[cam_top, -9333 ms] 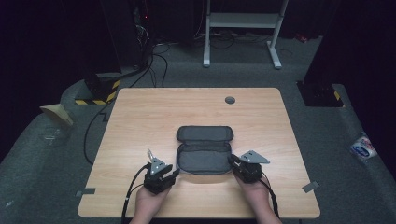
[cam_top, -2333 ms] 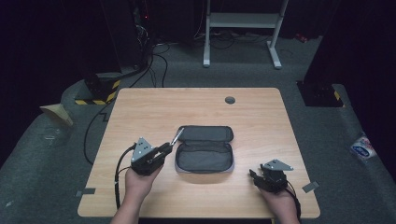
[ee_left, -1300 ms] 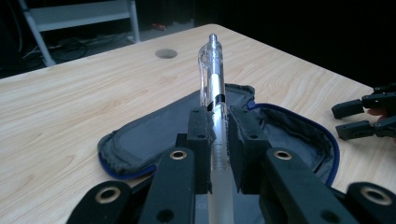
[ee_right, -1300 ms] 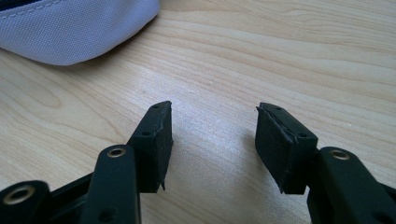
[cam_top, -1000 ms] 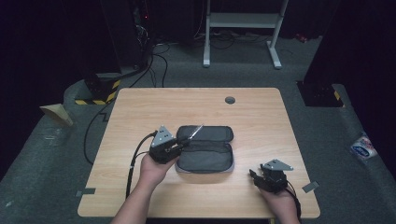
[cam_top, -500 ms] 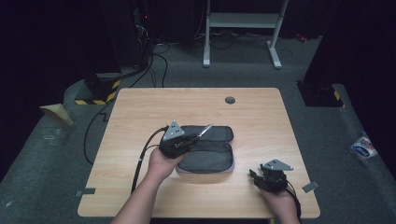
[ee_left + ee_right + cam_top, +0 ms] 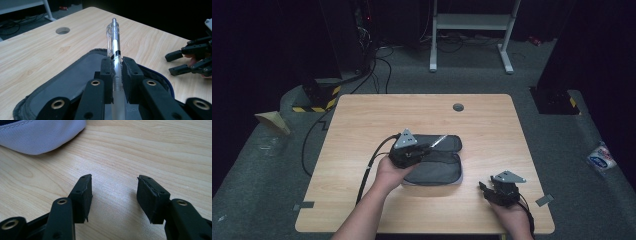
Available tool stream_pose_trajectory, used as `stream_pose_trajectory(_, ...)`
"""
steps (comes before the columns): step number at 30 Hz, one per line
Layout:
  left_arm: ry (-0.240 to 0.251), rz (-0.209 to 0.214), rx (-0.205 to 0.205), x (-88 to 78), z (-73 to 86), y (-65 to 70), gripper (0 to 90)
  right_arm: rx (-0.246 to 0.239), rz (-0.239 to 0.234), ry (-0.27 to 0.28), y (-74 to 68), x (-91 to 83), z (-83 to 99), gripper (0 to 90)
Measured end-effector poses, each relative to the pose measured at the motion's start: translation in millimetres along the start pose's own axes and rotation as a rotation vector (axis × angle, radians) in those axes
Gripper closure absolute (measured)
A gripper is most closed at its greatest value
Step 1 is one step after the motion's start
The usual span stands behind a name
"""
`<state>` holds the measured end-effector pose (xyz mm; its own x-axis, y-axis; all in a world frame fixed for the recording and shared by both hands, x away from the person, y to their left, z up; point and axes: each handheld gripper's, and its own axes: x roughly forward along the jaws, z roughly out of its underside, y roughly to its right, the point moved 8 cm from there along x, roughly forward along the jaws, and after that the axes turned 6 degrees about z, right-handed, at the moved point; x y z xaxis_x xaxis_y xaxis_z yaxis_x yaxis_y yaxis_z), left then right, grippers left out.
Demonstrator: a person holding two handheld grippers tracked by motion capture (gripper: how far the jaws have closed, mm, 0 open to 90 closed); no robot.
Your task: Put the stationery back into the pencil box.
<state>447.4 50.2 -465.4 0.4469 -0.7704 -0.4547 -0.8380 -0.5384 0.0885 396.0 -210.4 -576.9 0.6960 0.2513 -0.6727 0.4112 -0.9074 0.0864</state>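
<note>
the clear pen is pinched tight near its tip end by the left gripper over the open pencil case; the right gripper is kept half open, empty. if tilted, the pen could be dropped beside the case.

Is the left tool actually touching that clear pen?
Touching. In the left gripper view, the left tool has both black pads pressed against the sides of the pen, which sticks out forward above the open case.
</note>
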Motion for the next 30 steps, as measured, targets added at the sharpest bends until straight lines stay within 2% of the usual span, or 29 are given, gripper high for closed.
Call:
stream_pose_trajectory(4, -0.015, 0.011, 0.007, 2.3, 3.7, 1.2, 79.2, 0.000, 0.000, 0.000, 0.0, 0.0, 0.0, 45.8)
stream_pose_trajectory(6, -0.035, 0.041, 0.004, 5.1, 9.4, 4.9, 79.2, 0.000, 0.000, 0.000, 0.0, 0.0, 0.0, 45.8)
stream_pose_trajectory(7, -0.035, 0.041, 0.004, 5.1, 9.4, 4.9, 79.2, 0.000, 0.000, 0.000, 0.0, 0.0, 0.0, 45.8)
stream_pose_trajectory(8, -0.063, 0.061, 0.015, 8.2, 15.5, 8.2, 79.2, 0.000, 0.000, 0.000, -0.1, 0.0, 0.0, 45.8)
stream_pose_trajectory(11, -0.088, 0.081, 0.022, 11.6, 21.8, 11.2, 79.2, -0.001, -0.001, 0.000, -0.1, 0.0, 0.0, 45.8)
stream_pose_trajectory(22, -0.140, 0.095, 0.002, 21.6, 35.7, 12.8, 79.1, -0.002, -0.001, 0.000, -0.2, 0.1, -0.1, 45.8)
stream_pose_trajectory(30, -0.170, 0.096, 0.005, 28.1, 42.1, 12.8, 79.1, -0.002, -0.001, 0.000, -0.2, 0.0, -0.1, 45.9)
